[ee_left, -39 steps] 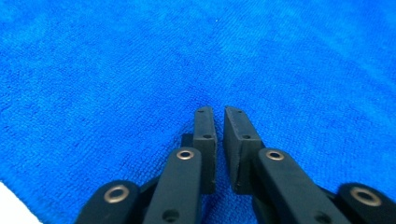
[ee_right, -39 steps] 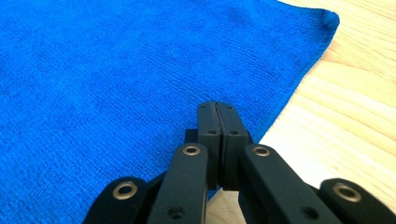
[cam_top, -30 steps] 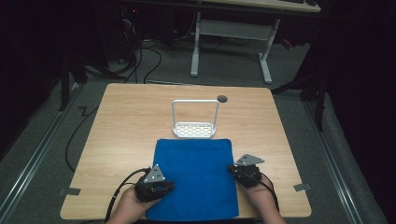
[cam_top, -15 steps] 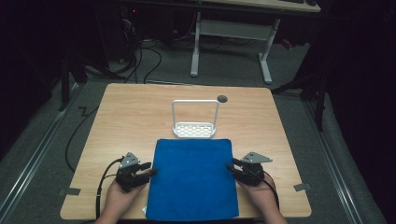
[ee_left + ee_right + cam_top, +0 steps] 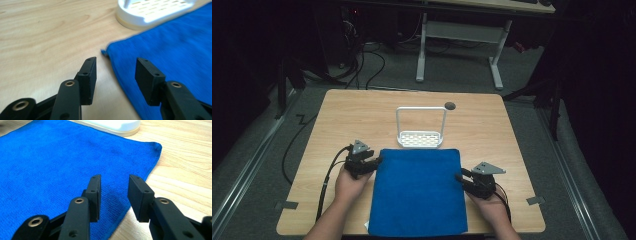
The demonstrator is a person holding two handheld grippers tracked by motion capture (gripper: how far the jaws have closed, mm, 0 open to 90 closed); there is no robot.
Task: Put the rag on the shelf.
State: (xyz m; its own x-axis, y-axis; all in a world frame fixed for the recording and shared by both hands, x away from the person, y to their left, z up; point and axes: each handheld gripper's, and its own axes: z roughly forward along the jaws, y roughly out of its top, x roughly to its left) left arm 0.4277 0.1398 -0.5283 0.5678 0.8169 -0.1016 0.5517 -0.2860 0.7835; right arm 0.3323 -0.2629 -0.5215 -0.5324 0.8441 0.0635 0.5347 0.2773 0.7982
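A blue cloth (image 5: 418, 190) lies flat on the near half of the wooden table (image 5: 362, 115). My left gripper (image 5: 376, 162) is at the cloth's left edge near its far left corner, open, its jaws straddling the cloth's edge (image 5: 117, 72). My right gripper (image 5: 460, 177) sits at the cloth's right edge, open, with the blue cloth (image 5: 50, 165) under its jaws and nothing held. A white rack (image 5: 420, 131) with an upright frame stands just beyond the cloth's far edge.
A small dark hole (image 5: 450, 105) marks the tabletop behind the white rack (image 5: 152, 12). Bare wood lies to the left, right and far side of the cloth. Cables trail from both grippers off the table's near edge. Desk legs (image 5: 421, 50) stand on the floor beyond.
My left gripper moved off the cloth to the left, then forward to its far left corner. My right gripper shifted slightly toward the person along the right edge.
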